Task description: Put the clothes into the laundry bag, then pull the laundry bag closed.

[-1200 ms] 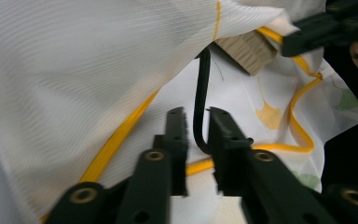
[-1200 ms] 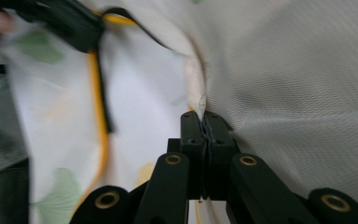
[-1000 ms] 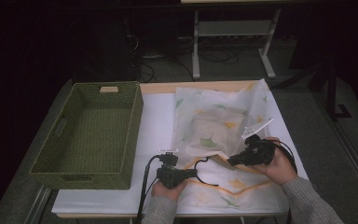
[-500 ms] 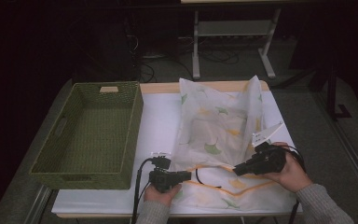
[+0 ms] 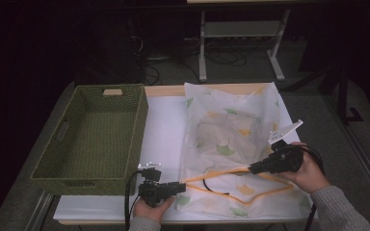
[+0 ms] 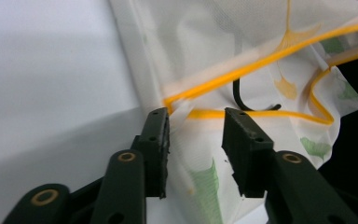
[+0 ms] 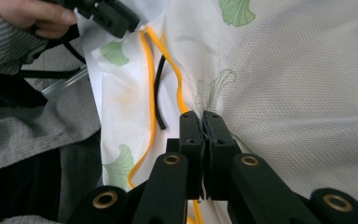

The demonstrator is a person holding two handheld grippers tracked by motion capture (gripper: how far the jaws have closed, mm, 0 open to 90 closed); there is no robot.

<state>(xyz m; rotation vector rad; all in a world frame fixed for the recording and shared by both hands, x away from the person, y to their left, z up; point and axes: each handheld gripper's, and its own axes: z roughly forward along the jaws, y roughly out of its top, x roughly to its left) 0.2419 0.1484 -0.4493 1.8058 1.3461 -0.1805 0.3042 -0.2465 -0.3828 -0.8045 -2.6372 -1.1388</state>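
Note:
A white fabric bag printed with green and yellow leaves lies flat on the white table cover, its orange-trimmed mouth facing the near edge. My right gripper is shut on that orange trim and holds it slightly raised. My left gripper sits at the mouth's left corner. Its jaws have just been opening, with the trim's corner loose between the pads. A black cord curls inside the mouth.
A green woven basket stands on the table's left half, close beside the bag. The table's front edge runs just below both hands. A metal stand and cables lie on the dark floor beyond the table.
The hands have drawn apart, the right one going right and the left one toward the near edge. The bag's mouth is stretched wider. The left jaws have opened off the trim.

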